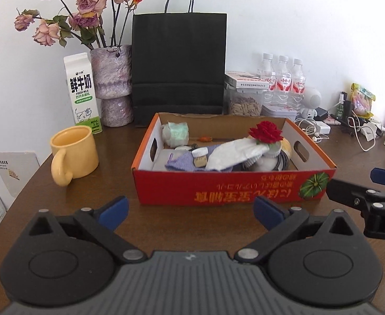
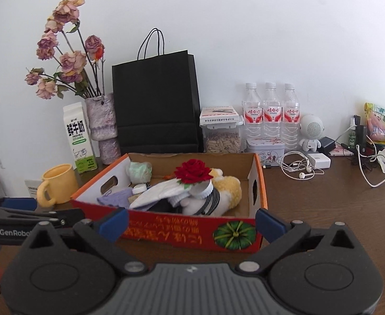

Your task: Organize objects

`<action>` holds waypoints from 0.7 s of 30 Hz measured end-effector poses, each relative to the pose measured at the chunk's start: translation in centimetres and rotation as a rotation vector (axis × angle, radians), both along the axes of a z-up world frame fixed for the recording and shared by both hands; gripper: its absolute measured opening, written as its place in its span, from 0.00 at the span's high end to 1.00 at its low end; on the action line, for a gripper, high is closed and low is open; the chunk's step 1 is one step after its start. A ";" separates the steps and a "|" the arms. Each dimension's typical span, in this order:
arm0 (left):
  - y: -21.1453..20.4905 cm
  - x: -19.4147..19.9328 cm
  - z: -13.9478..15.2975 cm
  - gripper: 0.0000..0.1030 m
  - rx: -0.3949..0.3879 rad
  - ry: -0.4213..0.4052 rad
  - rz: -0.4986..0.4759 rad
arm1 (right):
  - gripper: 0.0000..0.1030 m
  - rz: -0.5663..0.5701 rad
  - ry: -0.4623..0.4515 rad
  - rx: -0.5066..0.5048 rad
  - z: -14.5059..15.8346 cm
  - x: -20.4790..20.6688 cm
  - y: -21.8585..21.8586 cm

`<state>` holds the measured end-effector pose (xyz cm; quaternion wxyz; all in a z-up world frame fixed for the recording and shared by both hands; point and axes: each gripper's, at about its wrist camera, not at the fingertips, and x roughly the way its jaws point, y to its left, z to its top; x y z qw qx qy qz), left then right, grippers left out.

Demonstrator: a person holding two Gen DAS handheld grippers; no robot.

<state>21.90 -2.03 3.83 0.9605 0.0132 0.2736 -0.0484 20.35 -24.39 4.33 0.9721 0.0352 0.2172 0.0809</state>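
A red cardboard box (image 1: 218,187) sits mid-table, filled with a red fabric rose (image 1: 265,131), a white cloth (image 1: 231,155), a lilac cloth (image 1: 181,161), a small brush (image 1: 200,156) and a pale green roll (image 1: 176,131). From the right wrist the same box (image 2: 181,232) also shows a yellow plush toy (image 2: 230,187) and the rose (image 2: 192,174). My left gripper (image 1: 191,212) hangs open just before the box's near wall, nothing between its fingers. My right gripper (image 2: 191,223) is open too, close to the box front; from the left wrist it appears at the right edge (image 1: 371,186).
A yellow mug (image 1: 72,155) stands left of the box, with a milk carton (image 1: 83,94), a vase of dried roses (image 1: 112,78) and a black paper bag (image 1: 178,63) behind. Water bottles (image 2: 271,115), a seed jar (image 2: 221,136), a small tin (image 2: 264,148), earphones (image 2: 298,169) and chargers crowd the back right.
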 end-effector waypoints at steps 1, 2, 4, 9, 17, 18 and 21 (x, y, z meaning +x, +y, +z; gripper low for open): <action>0.1 -0.6 -0.1 0.00 -0.001 0.006 0.000 | 0.00 0.002 0.005 0.002 -0.1 -0.9 0.1; 0.2 -1.3 -0.2 0.00 -0.002 0.012 0.002 | 0.00 0.004 0.010 0.003 -0.1 -1.6 0.1; 0.3 -2.4 -0.3 0.00 -0.004 0.019 0.004 | 0.00 0.006 0.015 0.004 -0.1 -2.8 0.1; 0.7 -3.9 -0.3 0.00 -0.009 0.024 0.010 | 0.00 0.010 0.017 -0.005 0.2 -4.8 0.4; 0.9 -4.9 -0.3 0.00 -0.013 0.031 0.012 | 0.00 0.011 0.018 -0.011 0.4 -6.1 0.6; 0.9 -4.9 -0.2 0.00 -0.013 0.030 0.013 | 0.00 0.011 0.017 -0.011 0.5 -6.1 0.6; 1.0 -5.1 -0.1 0.00 -0.015 0.028 0.013 | 0.00 0.009 0.016 -0.011 0.6 -6.3 0.5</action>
